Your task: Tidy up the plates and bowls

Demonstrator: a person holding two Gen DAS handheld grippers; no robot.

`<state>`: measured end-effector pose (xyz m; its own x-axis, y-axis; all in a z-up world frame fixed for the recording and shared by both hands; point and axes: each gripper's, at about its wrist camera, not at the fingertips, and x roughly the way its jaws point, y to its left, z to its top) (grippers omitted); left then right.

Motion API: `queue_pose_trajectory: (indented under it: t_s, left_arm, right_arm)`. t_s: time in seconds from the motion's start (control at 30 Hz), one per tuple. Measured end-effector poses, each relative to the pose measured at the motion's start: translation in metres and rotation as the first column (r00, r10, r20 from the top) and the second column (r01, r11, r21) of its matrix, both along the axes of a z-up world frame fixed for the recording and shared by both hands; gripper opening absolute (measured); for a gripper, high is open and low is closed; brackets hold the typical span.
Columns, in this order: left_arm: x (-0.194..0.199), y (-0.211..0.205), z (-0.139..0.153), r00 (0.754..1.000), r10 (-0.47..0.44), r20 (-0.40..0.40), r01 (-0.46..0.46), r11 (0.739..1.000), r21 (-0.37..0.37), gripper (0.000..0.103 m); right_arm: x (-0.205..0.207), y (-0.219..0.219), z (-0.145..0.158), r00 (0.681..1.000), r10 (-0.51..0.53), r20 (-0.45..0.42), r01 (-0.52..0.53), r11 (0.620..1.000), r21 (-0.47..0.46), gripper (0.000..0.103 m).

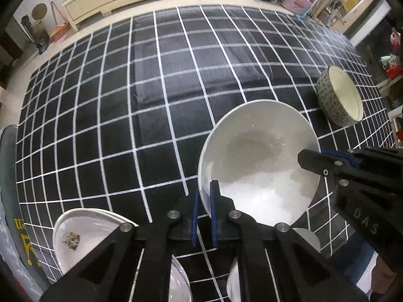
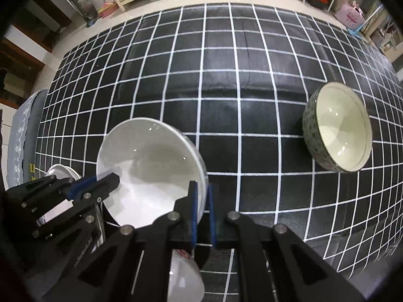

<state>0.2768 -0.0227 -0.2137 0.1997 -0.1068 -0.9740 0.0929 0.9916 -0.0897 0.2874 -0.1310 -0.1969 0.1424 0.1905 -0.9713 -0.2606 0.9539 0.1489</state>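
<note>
A large white bowl [image 1: 259, 158] is held above the black checked tablecloth [image 1: 151, 88] by both grippers. My left gripper [image 1: 204, 201] is shut on its near-left rim. My right gripper [image 2: 201, 201] is shut on its opposite rim and shows in the left wrist view [image 1: 312, 161]. The bowl also shows in the right wrist view [image 2: 151, 173], with the left gripper [image 2: 110, 178] on its left rim. A patterned green bowl [image 2: 337, 128] stands apart at the right, also in the left wrist view [image 1: 340, 95].
A plate with a picture [image 1: 75, 236] lies at the near left, on stacked dishes. A clear bowl [image 1: 178, 284] and a small white bowl [image 2: 186, 276] sit under the grippers. A grey chair [image 2: 22, 136] stands at the table's left edge.
</note>
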Motion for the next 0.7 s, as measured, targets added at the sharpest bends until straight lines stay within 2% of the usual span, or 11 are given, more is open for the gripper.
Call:
queue_pose_trajectory:
  t_s: [0.33,0.7]
  left_arm:
    - [-0.02,0.006,0.052,0.996,0.001,0.09,0.0,1.0,-0.011,0.007]
    - [-0.06,-0.003,0.069,0.994,0.004,0.108,-0.001,1.0,-0.024,0.007]
  right_arm:
    - [-0.012,-0.005,0.04,0.999,0.001,0.046,-0.002,1.0,0.006,0.011]
    - [-0.039,-0.021,0.057,0.996,0.019,0.085,-0.018,1.0,-0.005,0.011]
